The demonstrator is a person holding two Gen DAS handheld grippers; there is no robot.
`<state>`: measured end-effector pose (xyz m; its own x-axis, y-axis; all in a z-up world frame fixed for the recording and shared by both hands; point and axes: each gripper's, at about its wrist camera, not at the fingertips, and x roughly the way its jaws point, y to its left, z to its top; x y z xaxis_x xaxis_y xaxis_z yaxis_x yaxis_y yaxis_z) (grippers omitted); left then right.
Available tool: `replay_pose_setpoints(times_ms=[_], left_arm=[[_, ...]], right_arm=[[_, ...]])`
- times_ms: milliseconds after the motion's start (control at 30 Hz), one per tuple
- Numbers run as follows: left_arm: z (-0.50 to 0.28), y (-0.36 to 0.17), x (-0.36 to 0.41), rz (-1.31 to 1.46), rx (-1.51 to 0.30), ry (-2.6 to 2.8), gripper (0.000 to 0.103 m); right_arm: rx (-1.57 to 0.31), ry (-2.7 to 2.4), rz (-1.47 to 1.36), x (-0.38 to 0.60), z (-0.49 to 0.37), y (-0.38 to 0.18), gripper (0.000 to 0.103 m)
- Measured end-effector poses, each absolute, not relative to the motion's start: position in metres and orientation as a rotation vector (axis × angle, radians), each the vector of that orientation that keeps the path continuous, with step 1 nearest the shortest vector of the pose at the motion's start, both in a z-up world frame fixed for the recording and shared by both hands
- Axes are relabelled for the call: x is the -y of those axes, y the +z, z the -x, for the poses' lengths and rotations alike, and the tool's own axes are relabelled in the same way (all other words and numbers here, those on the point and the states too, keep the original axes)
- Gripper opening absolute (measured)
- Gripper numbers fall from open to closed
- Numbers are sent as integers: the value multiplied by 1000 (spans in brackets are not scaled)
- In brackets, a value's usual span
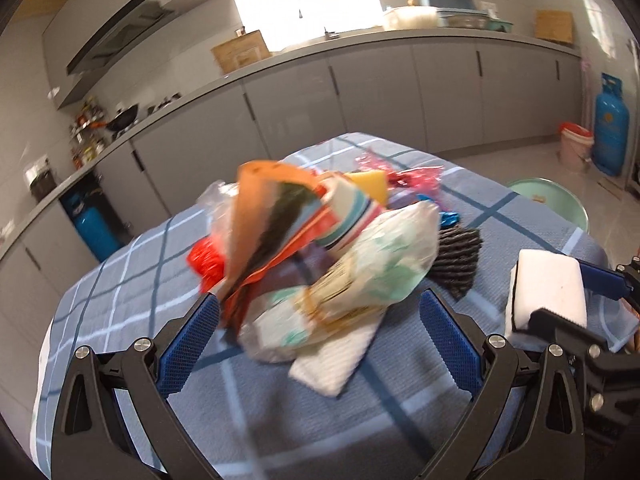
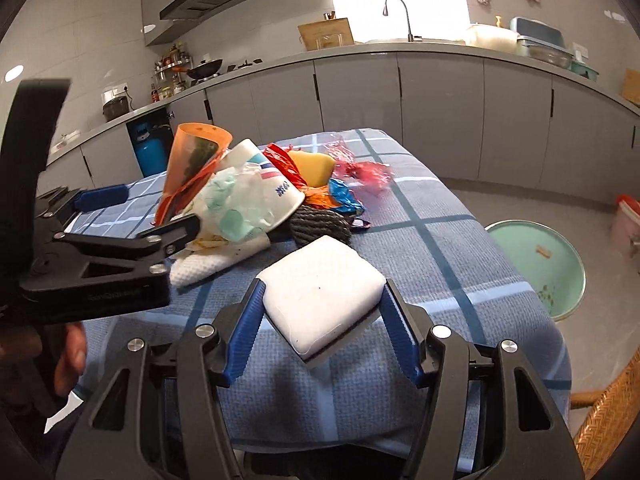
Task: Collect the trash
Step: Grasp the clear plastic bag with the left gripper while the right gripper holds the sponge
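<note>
Right wrist view: right tongs [image 2: 322,304] bracket a white rectangular foam sponge block [image 2: 324,292] lying on the worktop with the blue checked cloth [image 2: 440,240]; both blue pads look to touch its sides.
Right tongs state: clamped on the block, as far as the frames show.
Left wrist view: left tongs [image 1: 320,320] stand wide apart, nothing between the pads, at the near edge of the trash pile [image 1: 320,240].
Trash pile: mid-worktop; orange plastic wrapper [image 2: 192,160], white paper cup with striped rim [image 2: 276,188], crumpled clear bag with green print [image 2: 236,208], yellow sponge [image 2: 312,166], dark woven scrubber [image 2: 320,220], white waffle cloth [image 2: 208,260].
Floor, right: green round basin [image 2: 536,264].
</note>
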<state>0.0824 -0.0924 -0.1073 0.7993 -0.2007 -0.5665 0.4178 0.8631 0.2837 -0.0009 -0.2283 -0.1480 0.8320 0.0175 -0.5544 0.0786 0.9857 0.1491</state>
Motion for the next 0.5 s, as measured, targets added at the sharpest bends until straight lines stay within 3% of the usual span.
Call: replay_pose_setpoints(times_ms=[167,200,233,300,500], left_arm=[[-99,-118,114,-452,-552,-358,96],[-103,-119,117,-455,-557,-365,84],[-104,-121,119,-457,-566,-370,61],[-106,-122,121,-449,-603,-395,32],[-84,-109,118,-457,-546,-406,21]], right_arm=[[-584,-50,-195,238,4,-150,59],[-586,-51,-198,240,4,-151,59],[-586,-51,-199,241,4,-153,59],[-583,-52,-201,242,5,-153,59],[-561,-55,-198,241,9,-149,60]])
